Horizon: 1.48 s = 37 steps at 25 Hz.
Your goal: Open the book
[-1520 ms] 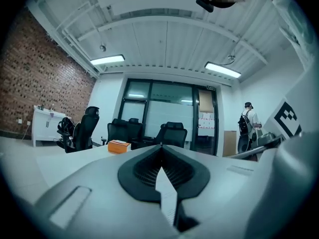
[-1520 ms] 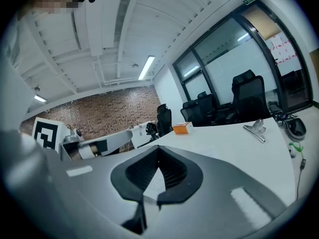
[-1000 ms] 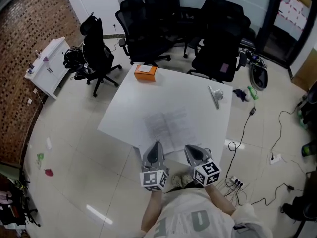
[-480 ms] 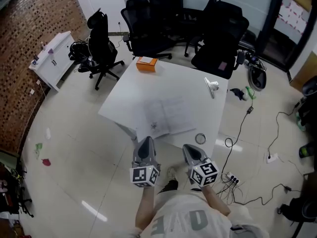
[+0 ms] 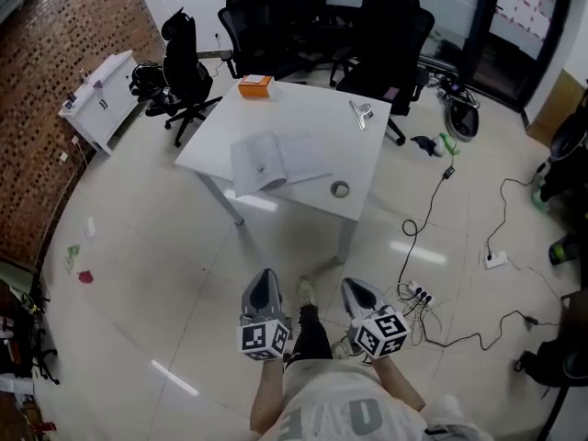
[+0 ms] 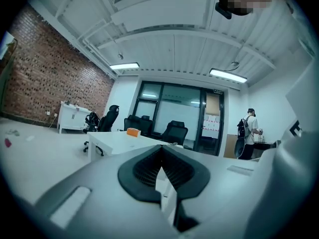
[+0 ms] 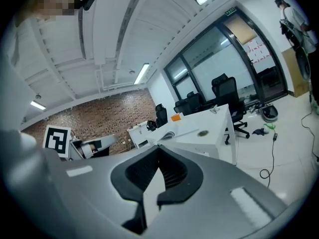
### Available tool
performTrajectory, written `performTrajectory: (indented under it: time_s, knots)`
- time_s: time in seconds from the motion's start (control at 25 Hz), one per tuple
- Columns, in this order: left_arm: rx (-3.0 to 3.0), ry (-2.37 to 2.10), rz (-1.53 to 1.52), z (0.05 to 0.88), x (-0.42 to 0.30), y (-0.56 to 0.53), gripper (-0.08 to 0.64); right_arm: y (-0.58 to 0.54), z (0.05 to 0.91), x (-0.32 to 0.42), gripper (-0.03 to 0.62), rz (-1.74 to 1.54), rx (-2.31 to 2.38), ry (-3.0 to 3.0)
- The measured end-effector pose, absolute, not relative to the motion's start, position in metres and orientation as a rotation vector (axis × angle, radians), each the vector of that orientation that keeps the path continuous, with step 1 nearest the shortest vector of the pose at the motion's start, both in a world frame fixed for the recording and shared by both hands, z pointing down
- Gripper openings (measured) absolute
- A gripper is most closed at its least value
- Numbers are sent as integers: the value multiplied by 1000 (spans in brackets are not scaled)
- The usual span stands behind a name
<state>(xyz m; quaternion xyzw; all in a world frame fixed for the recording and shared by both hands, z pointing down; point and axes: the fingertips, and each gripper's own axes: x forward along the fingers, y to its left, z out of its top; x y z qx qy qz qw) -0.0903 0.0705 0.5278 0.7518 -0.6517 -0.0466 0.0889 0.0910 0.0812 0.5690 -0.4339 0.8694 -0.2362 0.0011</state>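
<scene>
The open book (image 5: 276, 161) lies by the bench's (image 5: 317, 113) near edge, well apart from the left gripper (image 5: 265, 277) and right gripper (image 5: 356, 286), both with fingers (image 6: 142, 171) clenched empty.

Book (image 5: 276, 159) pages too small to read; ring (image 5: 341, 188) perhaps tape.

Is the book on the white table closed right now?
No, the book lies open on the table, its pages spread.
</scene>
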Motion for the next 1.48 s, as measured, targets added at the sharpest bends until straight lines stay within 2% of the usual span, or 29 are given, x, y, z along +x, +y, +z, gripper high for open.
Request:
performTrajectory:
  time_s: [0.24, 0.52, 0.72, 1.04, 1.48]
  knots:
    - [2276, -1926, -181, 510, -60, 139, 14, 136, 537, 109, 5, -685, -1326, 2689]
    - [2345, -1911, -245, 479, -48, 180, 14, 174, 514, 84, 3, -621, -1246, 2761]
    - [2332, -1931, -288, 469, -65, 214, 14, 211, 511, 65, 2, -593, -1248, 2802]
    - [2330, -1931, -304, 467, -77, 235, 14, 236, 512, 68, 2, -616, -1304, 2786]
    - [2400, -1809, -383, 446, -53, 243, 14, 245, 509, 63, 2, -613, -1290, 2778]
